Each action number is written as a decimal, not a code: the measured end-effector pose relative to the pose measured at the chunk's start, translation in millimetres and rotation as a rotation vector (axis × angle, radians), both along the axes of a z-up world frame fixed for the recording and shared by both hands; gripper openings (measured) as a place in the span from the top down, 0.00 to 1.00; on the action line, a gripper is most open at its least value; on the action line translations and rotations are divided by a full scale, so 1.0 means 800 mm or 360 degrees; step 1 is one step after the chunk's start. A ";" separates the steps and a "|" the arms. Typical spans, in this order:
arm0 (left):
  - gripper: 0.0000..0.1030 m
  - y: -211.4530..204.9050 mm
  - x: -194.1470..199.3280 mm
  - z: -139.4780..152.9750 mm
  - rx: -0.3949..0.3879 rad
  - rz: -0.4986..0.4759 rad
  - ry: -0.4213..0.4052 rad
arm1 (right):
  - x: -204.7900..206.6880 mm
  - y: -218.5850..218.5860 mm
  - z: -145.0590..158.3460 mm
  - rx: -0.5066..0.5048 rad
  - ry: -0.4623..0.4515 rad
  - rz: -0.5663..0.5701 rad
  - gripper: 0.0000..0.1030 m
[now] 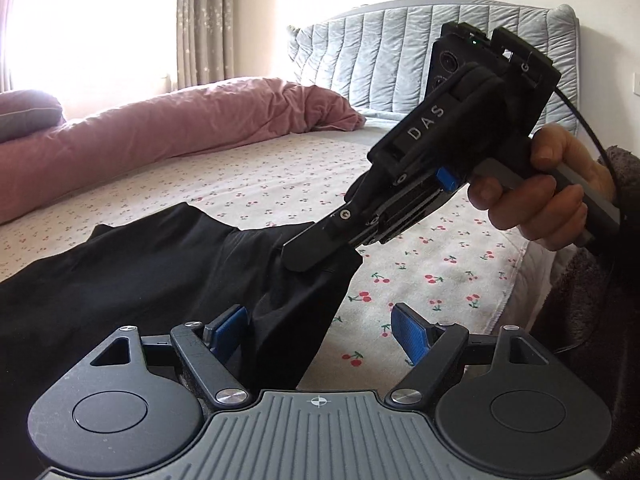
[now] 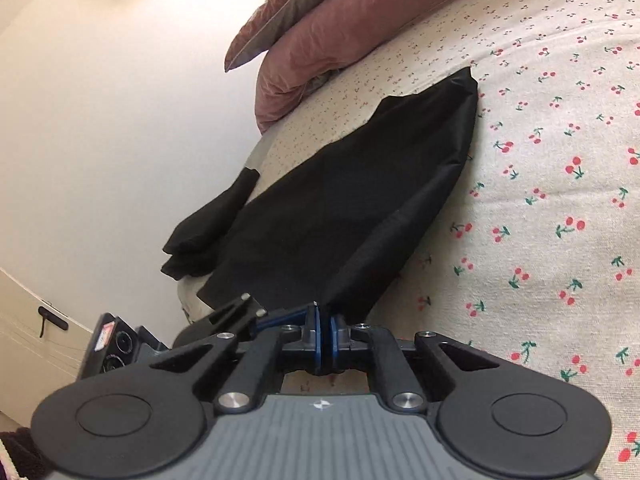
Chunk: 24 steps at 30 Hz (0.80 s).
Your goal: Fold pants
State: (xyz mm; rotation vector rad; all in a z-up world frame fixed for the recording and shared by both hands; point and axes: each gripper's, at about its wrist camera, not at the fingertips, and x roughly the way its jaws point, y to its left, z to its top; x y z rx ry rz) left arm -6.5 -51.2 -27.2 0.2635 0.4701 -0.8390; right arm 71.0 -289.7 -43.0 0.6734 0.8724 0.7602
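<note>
So there's one pair of black pants [image 2: 352, 184], two grippers, one pink duvet [image 1: 168, 120] and one bed with a cherry-print sheet [image 2: 552, 168]. In the right wrist view the pants lie across the middle of the frame on the sheet, long axis running from the lower centre up to a corner at upper right, with one end drooping off the bed edge at left. The right gripper [image 2: 323, 330] is pinched tight on the pants' near edge. In the left wrist view the left gripper [image 1: 320, 332] has its blue pads [image 1: 408, 332] spread wide apart, cloth draped against the left pad only.
</note>
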 end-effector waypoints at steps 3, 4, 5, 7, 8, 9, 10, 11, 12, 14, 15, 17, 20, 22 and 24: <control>0.41 -0.015 0.003 -0.005 0.0074 0.0148 -0.0082 | 0.009 0.004 0.005 0.0022 -0.0017 0.0015 0.92; 0.47 -0.019 0.006 -0.007 0.0110 0.0193 -0.0100 | 0.011 0.005 0.007 0.0024 -0.0021 0.0020 0.91; 0.61 -0.022 0.010 -0.009 0.0137 0.0226 -0.0102 | 0.013 0.005 0.007 0.0022 -0.0022 0.0022 0.87; 0.76 -0.020 0.019 -0.012 0.0163 0.0275 -0.0077 | 0.018 0.003 0.006 0.0021 -0.0018 -0.0005 0.80; 0.80 -0.018 0.023 -0.012 0.0155 0.0287 -0.0054 | 0.021 -0.004 0.004 -0.0004 -0.0017 -0.0047 0.71; 0.84 -0.013 0.027 -0.011 0.0134 0.0294 -0.0015 | 0.024 -0.008 0.003 -0.0035 -0.0020 -0.0101 0.63; 0.86 -0.009 0.030 -0.011 0.0114 0.0302 0.0023 | 0.027 -0.012 0.002 -0.0070 -0.0020 -0.0152 0.51; 0.87 -0.007 0.033 -0.010 0.0095 0.0306 0.0051 | 0.033 -0.018 -0.001 -0.0136 -0.0022 -0.0221 0.49; 0.88 -0.004 0.035 -0.010 0.0080 0.0308 0.0065 | 0.039 -0.022 -0.006 -0.0200 -0.0015 -0.0269 0.49; 0.90 -0.002 0.036 -0.012 0.0072 0.0306 0.0084 | 0.056 -0.027 -0.019 -0.0304 0.0028 -0.0333 0.48; 0.90 -0.002 0.035 -0.012 0.0072 0.0304 0.0089 | 0.067 -0.031 -0.030 -0.0314 0.0063 -0.0361 0.52; 0.91 -0.001 0.035 -0.014 0.0067 0.0300 0.0091 | 0.084 -0.035 -0.041 -0.0232 0.0084 -0.0382 0.53; 0.91 0.003 0.034 -0.016 0.0042 0.0306 0.0101 | 0.110 -0.029 -0.049 -0.0183 0.0057 -0.0384 0.62; 0.91 0.005 0.035 -0.016 0.0020 0.0317 0.0118 | 0.129 -0.022 -0.057 -0.0176 0.0044 -0.0377 0.73; 0.91 0.007 0.035 -0.017 0.0010 0.0323 0.0130 | 0.150 -0.017 -0.061 -0.0172 0.0026 -0.0376 0.83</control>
